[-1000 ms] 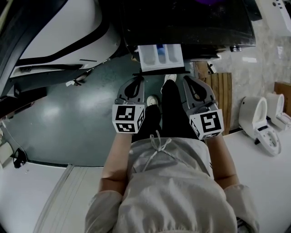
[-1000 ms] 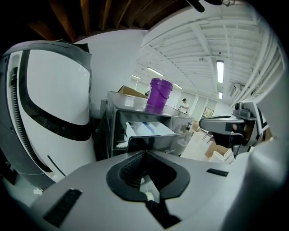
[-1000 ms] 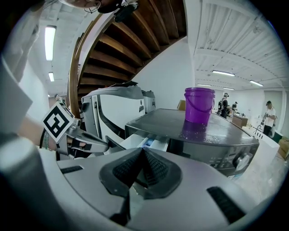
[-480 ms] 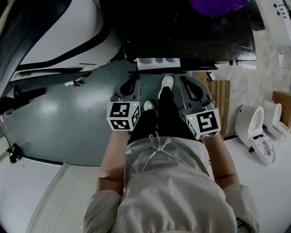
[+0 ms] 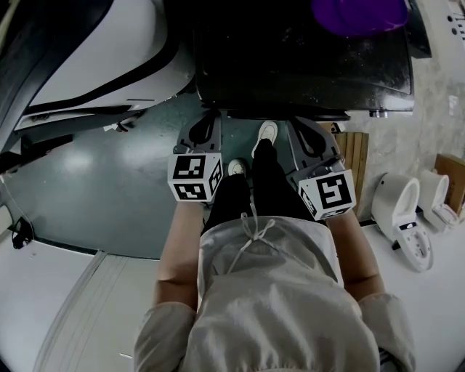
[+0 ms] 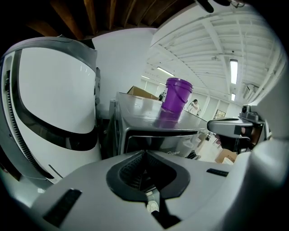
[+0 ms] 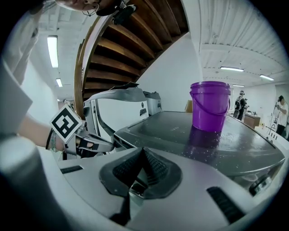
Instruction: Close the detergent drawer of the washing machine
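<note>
The dark washing machine (image 5: 305, 65) fills the top of the head view, and no drawer sticks out past its front edge (image 5: 269, 112). My left gripper (image 5: 209, 116) and right gripper (image 5: 299, 122) are both shut, side by side, with their tips at that front edge; whether they touch it is hidden. In the left gripper view the left gripper (image 6: 144, 152) points at the machine's dark front panel (image 6: 153, 137), which looks flush. The right gripper (image 7: 143, 149) looks across the machine's lid (image 7: 180, 131), and nothing is held between its jaws.
A purple bucket (image 5: 360, 14) stands on the lid. A large white curved shell (image 5: 94, 51) stands to the left, close to the machine. White toilets (image 5: 396, 211) and wooden slats (image 5: 356, 156) are on the right. The person's shoes (image 5: 267, 132) are on the green floor between the grippers.
The white drawer, which stuck out a second ago, has slid into the machine and is out of sight. Both grippers have moved forward to the machine's front edge.
</note>
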The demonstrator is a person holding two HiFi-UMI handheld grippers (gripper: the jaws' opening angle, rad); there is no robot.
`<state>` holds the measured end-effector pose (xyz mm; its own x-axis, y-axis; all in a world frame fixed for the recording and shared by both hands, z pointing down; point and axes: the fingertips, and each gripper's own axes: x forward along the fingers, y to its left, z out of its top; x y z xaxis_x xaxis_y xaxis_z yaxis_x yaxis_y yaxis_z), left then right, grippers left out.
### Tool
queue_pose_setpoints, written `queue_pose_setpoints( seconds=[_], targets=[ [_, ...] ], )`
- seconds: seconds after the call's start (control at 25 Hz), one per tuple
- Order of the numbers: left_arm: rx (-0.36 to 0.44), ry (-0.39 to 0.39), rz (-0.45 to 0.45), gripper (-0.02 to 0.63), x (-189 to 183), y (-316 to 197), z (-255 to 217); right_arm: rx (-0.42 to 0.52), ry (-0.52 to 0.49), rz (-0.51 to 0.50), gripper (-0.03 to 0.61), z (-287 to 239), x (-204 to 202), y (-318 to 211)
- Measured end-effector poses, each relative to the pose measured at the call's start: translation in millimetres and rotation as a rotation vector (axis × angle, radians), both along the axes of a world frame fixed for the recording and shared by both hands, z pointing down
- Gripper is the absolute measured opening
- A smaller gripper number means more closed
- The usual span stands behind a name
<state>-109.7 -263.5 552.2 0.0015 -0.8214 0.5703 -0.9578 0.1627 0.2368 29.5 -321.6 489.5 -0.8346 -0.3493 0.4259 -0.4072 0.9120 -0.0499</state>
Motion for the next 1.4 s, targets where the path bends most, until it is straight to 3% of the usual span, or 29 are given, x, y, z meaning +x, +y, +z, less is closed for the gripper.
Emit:
queue_pose_setpoints(
  seconds=[0.64,1.2,1.4],
  targets=[
    [0.019,0.081,-0.100,0.019,-9,-9,0,-0.005,-0.001,-0.072,0.006,0,-9,-9],
    [-0.007,0.085,-0.085,0.018,-9,-7,5,0.000,-0.011,-0.027,0.006,-10,-1,-6],
    [0.008,0.052,-0.010,0.020,13,10,-12,0.021,-0.012,-0.016,0.006,-22,2,3]
  ],
)
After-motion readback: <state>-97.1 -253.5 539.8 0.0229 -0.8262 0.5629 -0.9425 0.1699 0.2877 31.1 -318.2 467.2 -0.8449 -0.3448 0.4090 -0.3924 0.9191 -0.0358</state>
